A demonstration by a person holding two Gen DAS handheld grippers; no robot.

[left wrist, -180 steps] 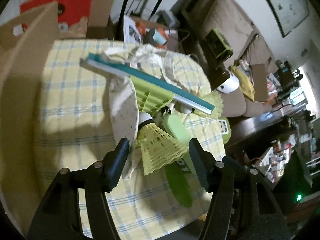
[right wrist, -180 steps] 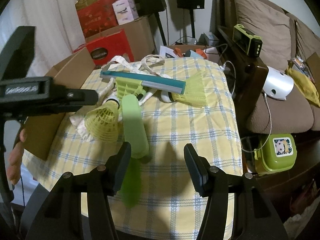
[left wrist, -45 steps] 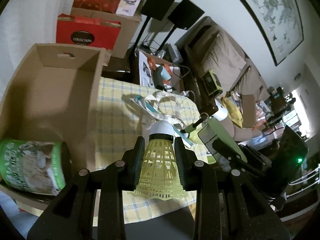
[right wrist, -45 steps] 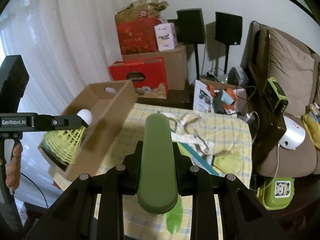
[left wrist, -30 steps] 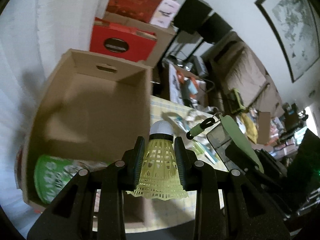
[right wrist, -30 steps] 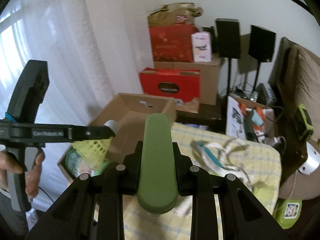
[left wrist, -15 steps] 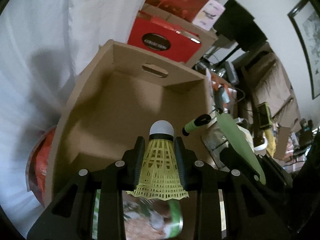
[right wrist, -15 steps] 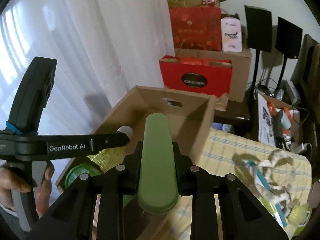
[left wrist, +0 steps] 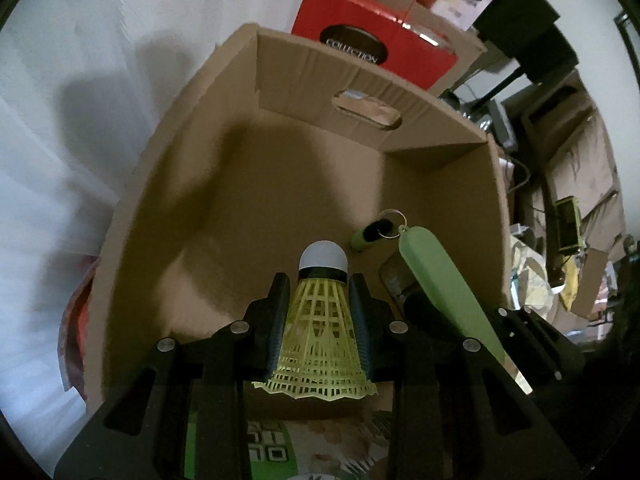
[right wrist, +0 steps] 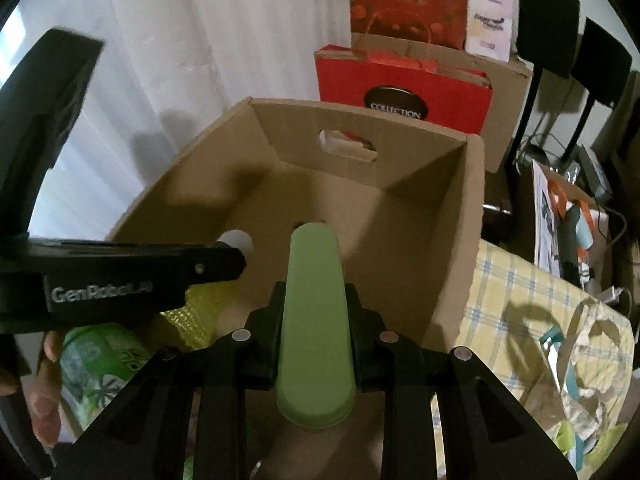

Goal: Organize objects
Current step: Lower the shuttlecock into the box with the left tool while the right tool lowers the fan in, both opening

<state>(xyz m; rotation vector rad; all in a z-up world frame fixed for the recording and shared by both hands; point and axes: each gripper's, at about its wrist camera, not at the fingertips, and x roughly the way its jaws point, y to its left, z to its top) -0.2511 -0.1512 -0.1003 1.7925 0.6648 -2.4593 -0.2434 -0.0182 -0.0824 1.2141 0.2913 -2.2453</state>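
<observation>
In the left wrist view, low in the centre of the frame, the left gripper [left wrist: 320, 300] is clamped on a yellow shuttlecock [left wrist: 318, 332], one black finger [left wrist: 276, 312] pressed to each side of its mesh skirt and the white cork tip pointing up the frame into the box [left wrist: 248, 184]. At the very bottom edge, under the skirt, a green printed pack [left wrist: 280, 448] lies in the near end of the box. To the right of centre a green shoehorn [left wrist: 444, 284] slants across, with a ring and a small green tag [left wrist: 366, 234] at its upper end over the box floor.

In the right wrist view the right gripper [right wrist: 314, 320] sits low in the centre, its fingers shut tight on that shoehorn [right wrist: 316, 312], which runs up the middle of the frame over the open box [right wrist: 456, 240]. At the left, the other gripper [right wrist: 132, 276] reaches in sideways with the shuttlecock [right wrist: 200, 308] under it, and a hand [right wrist: 44, 384] shows at the lower left edge beside the green pack [right wrist: 100, 364].

Further up the frame, the box's far wall has a cut handle slot. Beyond it stands a red bag [right wrist: 404, 92] marked COLLECTION, against another carton [right wrist: 504, 96]. To the right of the frame lies a yellow checked cloth [right wrist: 508, 292] with a crumpled bag [right wrist: 580, 344] on it, and black speakers [right wrist: 576, 32] stand in the upper right.
</observation>
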